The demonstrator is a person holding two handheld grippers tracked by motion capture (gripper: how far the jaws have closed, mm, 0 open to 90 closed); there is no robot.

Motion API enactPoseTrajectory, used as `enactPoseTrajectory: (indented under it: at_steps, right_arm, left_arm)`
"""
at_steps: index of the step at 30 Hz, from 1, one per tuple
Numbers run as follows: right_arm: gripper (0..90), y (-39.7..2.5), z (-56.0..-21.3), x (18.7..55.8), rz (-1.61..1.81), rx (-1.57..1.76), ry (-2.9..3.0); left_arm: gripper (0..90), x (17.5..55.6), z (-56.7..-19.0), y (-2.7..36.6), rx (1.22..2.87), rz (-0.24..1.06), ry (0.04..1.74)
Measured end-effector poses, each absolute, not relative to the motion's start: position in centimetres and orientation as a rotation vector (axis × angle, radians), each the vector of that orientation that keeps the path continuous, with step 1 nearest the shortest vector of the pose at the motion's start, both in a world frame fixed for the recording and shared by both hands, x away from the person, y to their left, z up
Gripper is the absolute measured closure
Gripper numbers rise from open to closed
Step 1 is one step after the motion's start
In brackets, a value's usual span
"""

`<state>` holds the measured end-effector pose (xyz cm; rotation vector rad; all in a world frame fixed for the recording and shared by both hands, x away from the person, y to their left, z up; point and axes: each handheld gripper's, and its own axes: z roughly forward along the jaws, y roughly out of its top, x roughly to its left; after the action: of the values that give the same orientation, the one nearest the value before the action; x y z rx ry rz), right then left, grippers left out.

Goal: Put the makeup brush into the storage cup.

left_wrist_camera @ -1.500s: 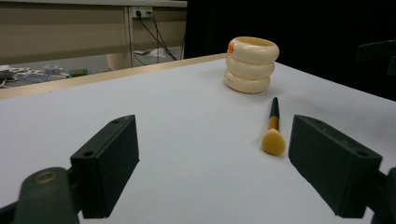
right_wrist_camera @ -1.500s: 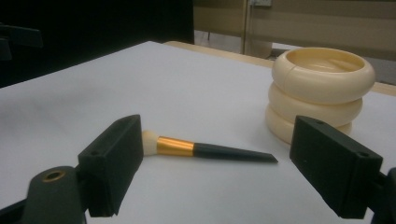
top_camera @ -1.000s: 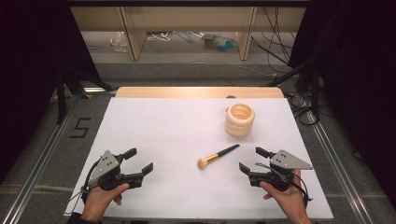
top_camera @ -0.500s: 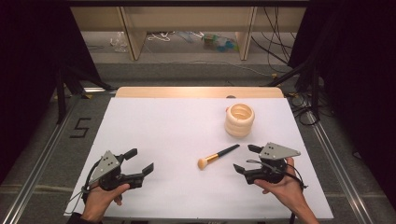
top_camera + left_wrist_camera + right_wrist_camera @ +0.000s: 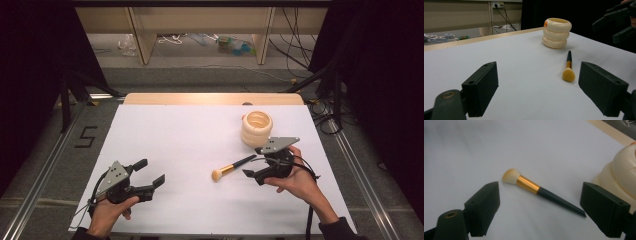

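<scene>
While the black-handled makeup brush with gold ferrule (image 5: 232, 167) lies untouched on the white surface (image 5: 175, 145), near the cream ribbed holder (image 5: 256, 128), the right tongs (image 5: 260, 162) hover wide beside it; left tongs (image 5: 150, 172) wide, idle, well apart.

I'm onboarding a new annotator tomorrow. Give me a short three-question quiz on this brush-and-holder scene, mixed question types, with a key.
1. True or false: the right gripper is shut on the makeup brush.
2. Multiple choice: the brush's bristle end points (A) toward the ribbed cream holder, (B) away from the holder, toward the person's edge of the white table, (C) straight up.
3. Fill in: the left gripper has its jaws ____ with nothing between them.

Key: 1 false, its jaws stand open near the brush's handle and the brush lies flat on the table; 2 B; 3 open.
</scene>
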<state>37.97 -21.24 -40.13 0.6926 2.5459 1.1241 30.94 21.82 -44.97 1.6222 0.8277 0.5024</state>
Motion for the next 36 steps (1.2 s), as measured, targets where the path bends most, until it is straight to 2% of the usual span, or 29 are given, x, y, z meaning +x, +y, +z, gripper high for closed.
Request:
enactPoseTrajectory:
  at_steps: [13, 36]
  right_arm:
    - [19.7, -18.3, -40.2, 41.1, 0.931, 0.582, 2.699]
    - [26.8, -15.3, -43.9, 44.9, 0.616, 0.449, 2.899]
  left_arm:
    - [16.2, 30.9, -44.9, 21.9, 1.629, 0.505, 0.834]
    - [16.2, 30.9, -45.0, 21.8, 1.629, 0.502, 0.833]
